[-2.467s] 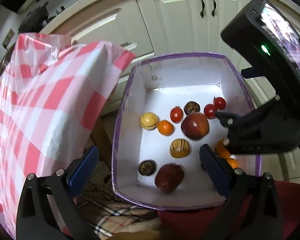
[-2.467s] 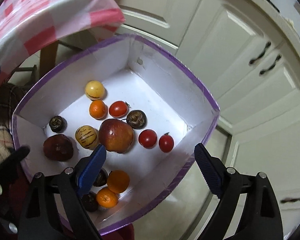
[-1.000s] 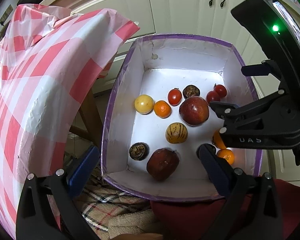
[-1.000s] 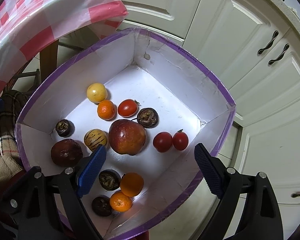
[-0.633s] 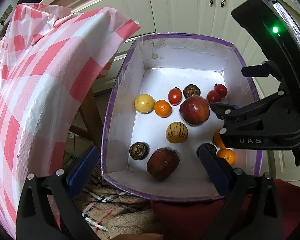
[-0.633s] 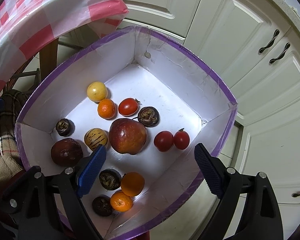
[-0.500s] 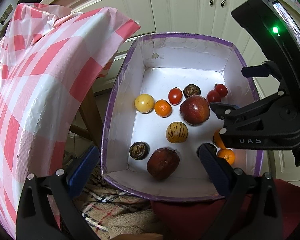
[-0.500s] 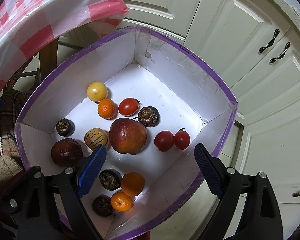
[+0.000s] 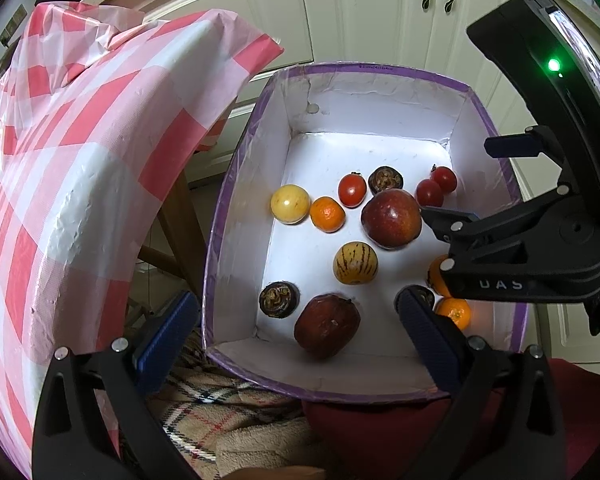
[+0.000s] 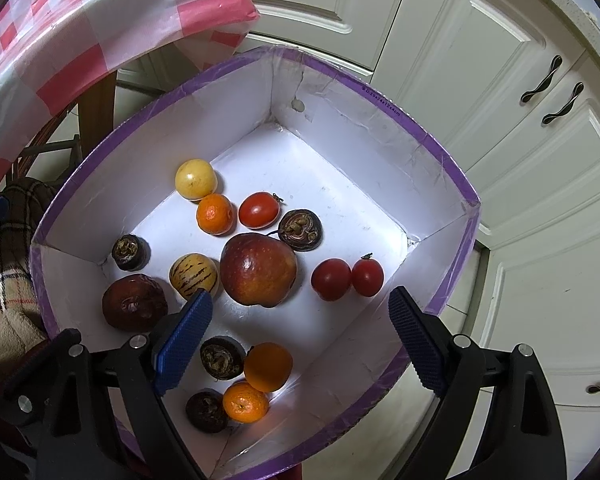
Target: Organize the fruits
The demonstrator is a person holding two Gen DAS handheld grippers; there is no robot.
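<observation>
My right hand-held gripper [image 10: 296,332] hangs spread and empty over the box [image 10: 380,92]; my left hand-held gripper [image 9: 296,320], equally spread, straddles its near left corner. Since a second ago nothing has shifted: no fruit is yet chosen. Inside, counted: one apple [image 10: 259,269] at centre, three tomatoes [image 10: 259,210], four oranges [image 10: 215,213], one yellow fruit [image 10: 195,179], one striped melon [image 10: 194,276], one dark red fruit [image 10: 134,307], four dark brown fruits [image 10: 300,229].

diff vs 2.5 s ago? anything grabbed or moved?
Nothing grabbed. Both cameras' views shifted slightly early on, so the box sits a bit differently in frame. Left gripper and right gripper stay open above it. Apple and the other fruit lie unmoved.
</observation>
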